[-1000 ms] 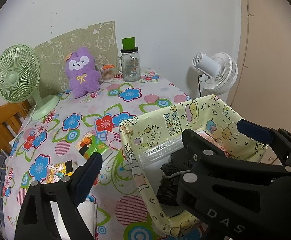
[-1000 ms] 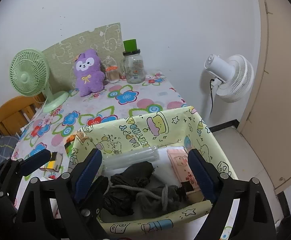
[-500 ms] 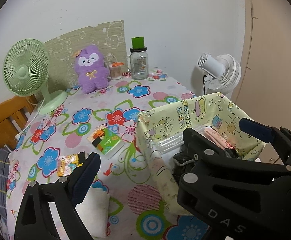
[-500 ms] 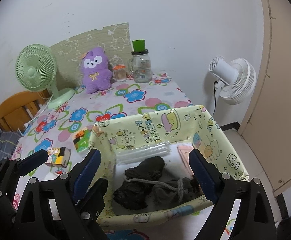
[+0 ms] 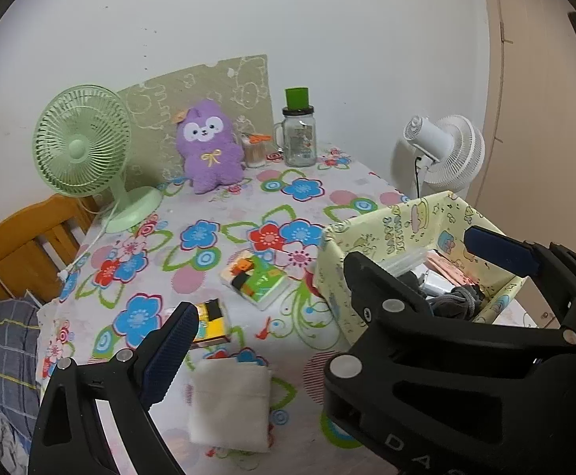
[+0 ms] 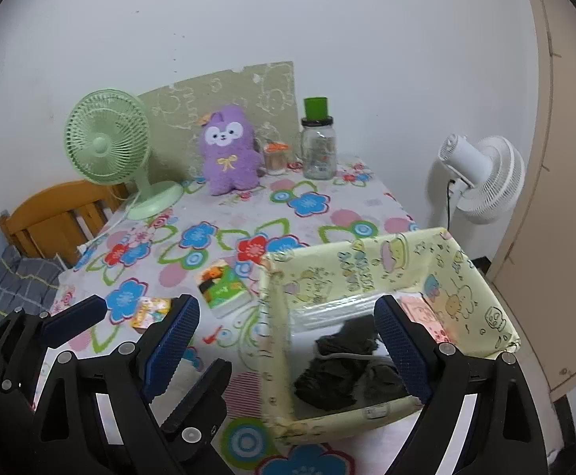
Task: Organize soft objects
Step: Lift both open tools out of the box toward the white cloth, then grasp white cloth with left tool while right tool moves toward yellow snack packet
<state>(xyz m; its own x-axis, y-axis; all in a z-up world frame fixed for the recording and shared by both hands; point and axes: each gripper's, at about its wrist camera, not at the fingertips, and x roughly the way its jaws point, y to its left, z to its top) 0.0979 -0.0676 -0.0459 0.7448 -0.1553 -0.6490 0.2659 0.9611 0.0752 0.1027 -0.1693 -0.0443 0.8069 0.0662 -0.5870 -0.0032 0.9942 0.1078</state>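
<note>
Right gripper [image 6: 288,344]: fingers [image 6: 171,350] wide apart, nothing between them; they straddle the near left corner of the yellow fabric bin [image 6: 482,304] without touching it. The right finger covers part of the bin's inside.

Left gripper [image 6: 74,318]: in the left wrist view only one blue finger [image 5: 169,350] shows clearly at lower left. The other is behind the right gripper's black frame, so whether these fingers are apart or together cannot be told. In the right wrist view only a single blue pad of it shows at far left.

Bin contents: a dark bundled cloth [image 6: 339,364] with a grey cord across it, a clear plastic sleeve behind it, and a pink printed item [image 6: 420,310] partly hidden by the right finger.

On the counter [image 5: 224,213], outside the bin: a folded white cloth [image 5: 230,405] near the front edge, blurred; a green tissue pack [image 5: 258,279] just left of the bin; a small yellow pack [image 5: 211,322], partly behind the left finger. A purple plush [image 5: 209,146] sits upright at the far end, well apart from the bin, between a green fan [image 5: 80,142] and a glass jar [image 5: 298,140].

A wooden chair back [image 5: 23,237] and plaid fabric are cut off at the left.
</note>
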